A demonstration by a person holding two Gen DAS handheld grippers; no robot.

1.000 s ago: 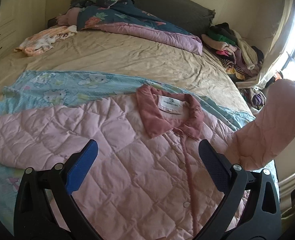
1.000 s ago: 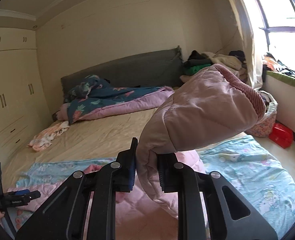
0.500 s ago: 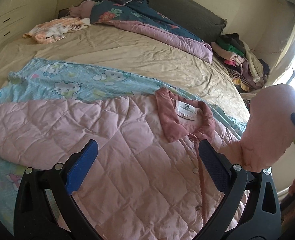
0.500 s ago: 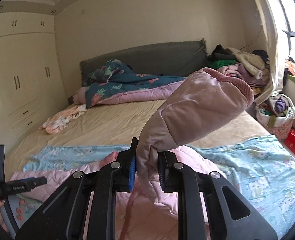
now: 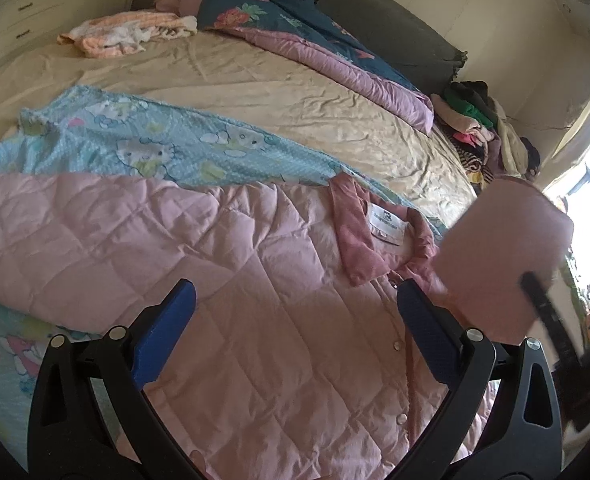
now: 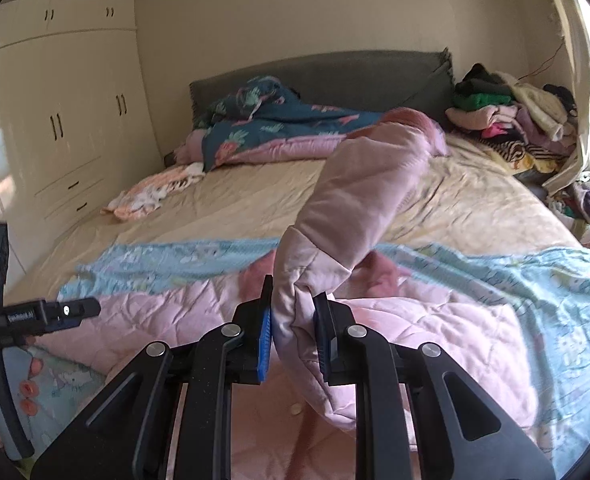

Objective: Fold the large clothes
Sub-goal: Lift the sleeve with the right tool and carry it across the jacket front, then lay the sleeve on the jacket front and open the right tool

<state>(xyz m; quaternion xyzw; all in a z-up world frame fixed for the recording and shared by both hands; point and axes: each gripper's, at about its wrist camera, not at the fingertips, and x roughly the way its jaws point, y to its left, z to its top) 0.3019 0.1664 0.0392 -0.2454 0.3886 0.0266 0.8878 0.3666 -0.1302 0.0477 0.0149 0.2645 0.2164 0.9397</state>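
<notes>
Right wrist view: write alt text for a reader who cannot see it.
The right gripper is shut on the lifted sleeve of a pink quilted jacket spread on a blue cartoon-print sheet across a bed. The open left gripper shows at the left edge.

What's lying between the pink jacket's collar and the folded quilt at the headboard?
In the left wrist view: past the collar comes the blue cartoon-print blanket, then bare beige sheet up to the quilt.

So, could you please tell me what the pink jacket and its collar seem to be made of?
The jacket looks like padded fabric with a slight sheen: diamond stitching puffs its surface. The collar looks like a darker, matte, velvety or corduroy-like cloth, though the weave is too small to tell.
</notes>
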